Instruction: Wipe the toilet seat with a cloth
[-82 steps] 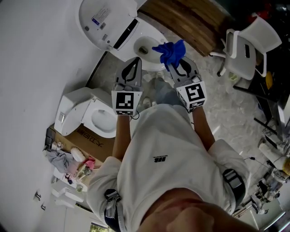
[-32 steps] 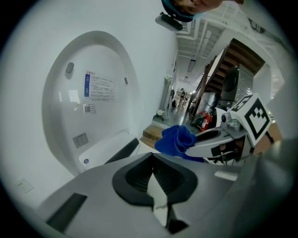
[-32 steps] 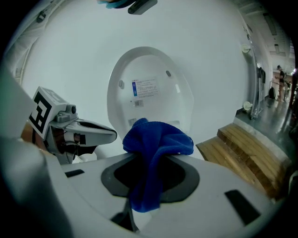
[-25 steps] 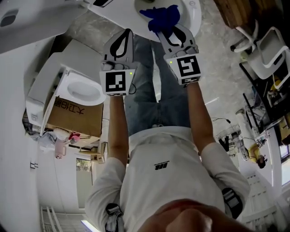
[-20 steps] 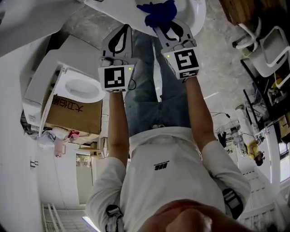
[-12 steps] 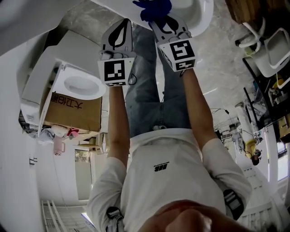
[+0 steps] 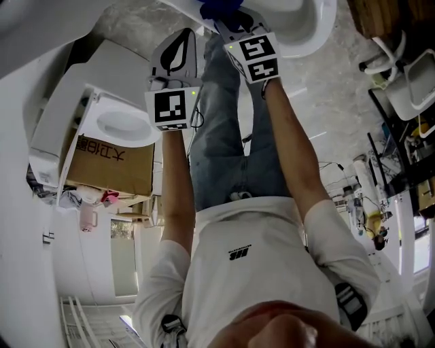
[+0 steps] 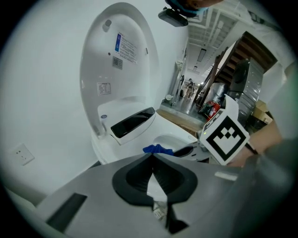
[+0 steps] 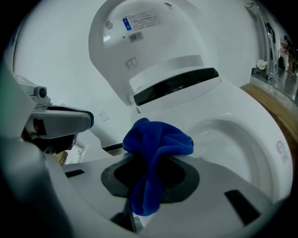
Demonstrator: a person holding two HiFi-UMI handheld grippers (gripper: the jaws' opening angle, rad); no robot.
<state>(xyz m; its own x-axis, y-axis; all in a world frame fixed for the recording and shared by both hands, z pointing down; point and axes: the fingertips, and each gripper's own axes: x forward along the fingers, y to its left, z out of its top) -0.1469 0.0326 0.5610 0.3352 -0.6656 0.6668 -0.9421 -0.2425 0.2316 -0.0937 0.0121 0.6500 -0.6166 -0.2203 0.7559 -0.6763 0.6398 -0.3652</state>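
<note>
My right gripper [image 9: 151,160] is shut on a blue cloth [image 9: 156,148], which bunches above the jaws and hangs down between them. Just ahead of it is the white toilet seat [image 9: 247,135] around the open bowl, with the lid [image 9: 144,42] raised behind. In the head view the right gripper [image 7: 228,17] reaches the top edge, where the cloth [image 7: 216,7] touches the toilet seat [image 7: 306,30]. My left gripper [image 7: 182,37] is shut and holds nothing, level with the right one's marker cube. Its own view shows the left gripper [image 8: 152,156] short of the toilet seat [image 8: 174,138] and the cloth [image 8: 157,149].
A second toilet [image 7: 122,126] sits in a cardboard box [image 7: 102,160] to the left, with clutter beside it. A white chair [image 7: 401,75] and wooden counter [image 9: 274,100] lie to the right. The person's legs stand directly below the grippers.
The right gripper has pushed forward with the cloth to the toilet seat at the top of the head view. The left gripper has kept its place, still shut.
</note>
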